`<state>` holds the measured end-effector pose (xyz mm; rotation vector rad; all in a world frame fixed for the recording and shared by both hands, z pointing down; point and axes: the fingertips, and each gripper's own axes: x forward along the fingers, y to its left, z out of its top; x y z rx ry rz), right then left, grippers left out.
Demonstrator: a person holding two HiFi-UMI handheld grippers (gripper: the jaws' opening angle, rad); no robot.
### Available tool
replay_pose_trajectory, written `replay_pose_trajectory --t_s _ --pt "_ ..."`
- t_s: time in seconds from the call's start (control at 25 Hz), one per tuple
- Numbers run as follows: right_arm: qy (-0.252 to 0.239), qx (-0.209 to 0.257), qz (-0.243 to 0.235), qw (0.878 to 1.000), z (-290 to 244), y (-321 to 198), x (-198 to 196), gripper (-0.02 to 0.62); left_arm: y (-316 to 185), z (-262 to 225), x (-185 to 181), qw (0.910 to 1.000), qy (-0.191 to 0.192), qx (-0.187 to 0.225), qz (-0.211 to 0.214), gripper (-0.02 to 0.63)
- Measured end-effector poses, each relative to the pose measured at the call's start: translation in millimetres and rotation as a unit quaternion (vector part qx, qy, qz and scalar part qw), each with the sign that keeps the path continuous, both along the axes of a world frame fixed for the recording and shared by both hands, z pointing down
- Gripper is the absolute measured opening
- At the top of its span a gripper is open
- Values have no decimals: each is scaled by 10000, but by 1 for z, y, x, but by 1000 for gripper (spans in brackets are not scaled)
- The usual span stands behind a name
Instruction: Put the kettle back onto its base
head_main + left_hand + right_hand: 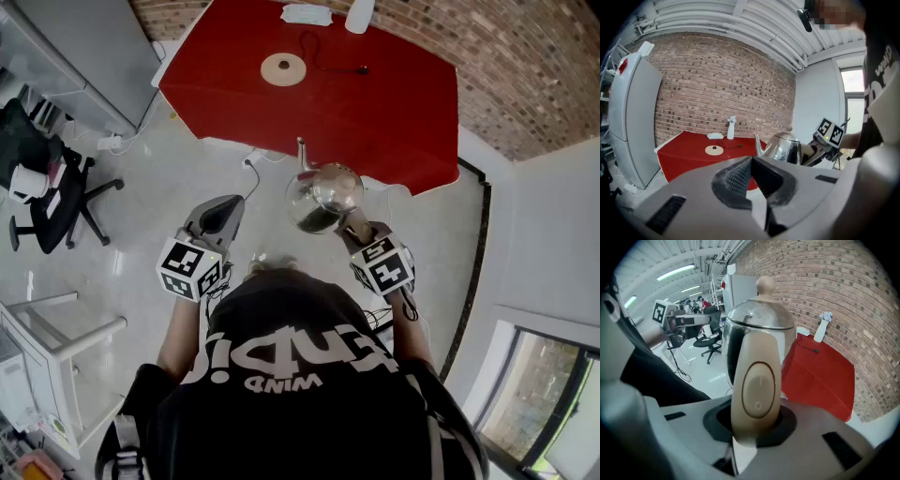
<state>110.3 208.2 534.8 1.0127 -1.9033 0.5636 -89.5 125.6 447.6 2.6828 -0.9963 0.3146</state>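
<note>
In the head view the kettle is held in the air at the near edge of the red table, well apart from its round base; it should be carried level and lowered straight onto the base's centre. In the left gripper view the left gripper is clenched on nothing; in the right gripper view the right gripper is clamped on the handle, a grip to be released only once the kettle is seated.
</note>
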Motion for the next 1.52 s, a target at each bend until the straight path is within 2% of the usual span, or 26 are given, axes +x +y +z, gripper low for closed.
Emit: replay_pose_trajectory --t_s 0.44,0.72,1.04,1.52 --pt "49 25 7 10000 1 1 -2 71 1 -1 -5 10000 14 -30 -3 9" --pt "-145 137 106 9997 -6 -3 -7 71 3 1 -8 10000 -13 -73 46 9" --pt "-135 253 226 9993 -15 -5 -18 71 3 -1 -27 9999 -38 -66 98 9" --pt "-116 163 498 9986 -19 11 -32 71 7 -1 -44 9994 8 -56 330 9"
